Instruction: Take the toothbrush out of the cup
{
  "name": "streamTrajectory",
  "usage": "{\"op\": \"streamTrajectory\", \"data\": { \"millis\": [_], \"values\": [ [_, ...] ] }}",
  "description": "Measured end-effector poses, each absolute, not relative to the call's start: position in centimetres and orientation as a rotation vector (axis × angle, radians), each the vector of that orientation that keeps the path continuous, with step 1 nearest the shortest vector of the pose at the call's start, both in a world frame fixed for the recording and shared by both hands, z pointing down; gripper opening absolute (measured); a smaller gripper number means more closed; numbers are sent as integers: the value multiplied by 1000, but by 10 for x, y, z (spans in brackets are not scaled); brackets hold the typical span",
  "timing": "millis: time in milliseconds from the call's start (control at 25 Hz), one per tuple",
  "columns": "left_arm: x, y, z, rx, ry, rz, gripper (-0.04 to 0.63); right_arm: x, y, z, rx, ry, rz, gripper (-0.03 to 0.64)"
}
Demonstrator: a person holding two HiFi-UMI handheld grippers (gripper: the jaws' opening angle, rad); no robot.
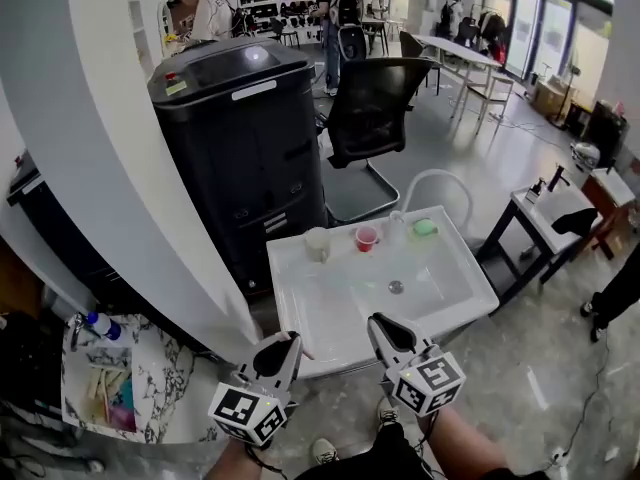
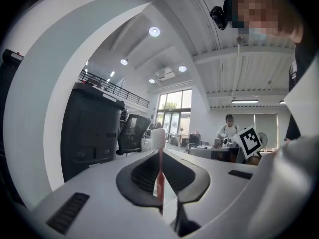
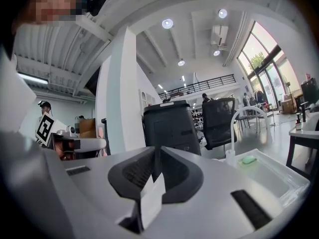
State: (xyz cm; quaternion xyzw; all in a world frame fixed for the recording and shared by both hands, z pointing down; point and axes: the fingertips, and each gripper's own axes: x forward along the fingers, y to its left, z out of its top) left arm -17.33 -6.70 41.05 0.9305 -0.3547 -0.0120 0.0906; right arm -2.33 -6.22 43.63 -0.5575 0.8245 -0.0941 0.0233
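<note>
Starting left: big black machine (image 1: 240,138) stands on the floor behind the white sink (image 1: 300,313), with a black office chair (image 1: 375,108) to its right. Left gripper (image 1: 288,342) sits at the sink's near edge, pointing level toward the basin. Its fingers (image 2: 139,176) are closed on the toothbrush (image 2: 159,156). The red handle is pinched between the pads and stands upright, with the white brush head up above the finger tips. Toothbrush is out of the cup and well apart from it, at the near side of the sink.

The cup (image 1: 317,243), pale, stands upright on the sink's back ledge, left of centre. A small red cup (image 1: 367,237) is near it to the right, not touching. A clear bottle (image 1: 397,226) comes next on the same ledge, then a green soap (image 1: 425,227) at the back right corner. A white arched faucet (image 1: 440,180) rises behind the soap. Drain (image 1: 396,287) is in the basin floor.

Right gripper (image 1: 380,324) hovers at the near edge of the sink, just beside the left one and also level. Its fingers (image 3: 177,176) are almost together with only a thin slit between the pads and nothing in it, so it is empty. People stand far back in the room.
</note>
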Motion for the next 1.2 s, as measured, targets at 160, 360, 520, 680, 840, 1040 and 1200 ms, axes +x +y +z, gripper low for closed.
{"op": "streamTrajectory", "data": {
  "millis": [160, 360, 520, 680, 840, 1040, 1200],
  "values": [
    [-178, -49, 414, 2785, -987, -26, 32, -27, -37, 438, -1793, 2503, -296, 18],
    [-181, -36, 416, 2800, -945, -26, 32, -29, -18, 438, -1841, 2492, -284, 18],
    [-176, -30, 415, 2805, -932, -41, 32, -23, -9, 434, -1856, 2489, -263, 17],
    [-168, -23, 416, 2797, -921, -31, 32, -18, -3, 436, -1864, 2488, -267, 17],
    [-167, -19, 418, 2818, -909, -18, 32, -17, 0, 437, -1860, 2488, -272, 17],
    [-167, -16, 417, 2821, -916, -15, 32, -19, 3, 439, -1849, 2499, -275, 17],
    [-168, -15, 417, 2815, -916, -14, 32, -20, 4, 441, -1854, 2504, -281, 17]
  ]
}}
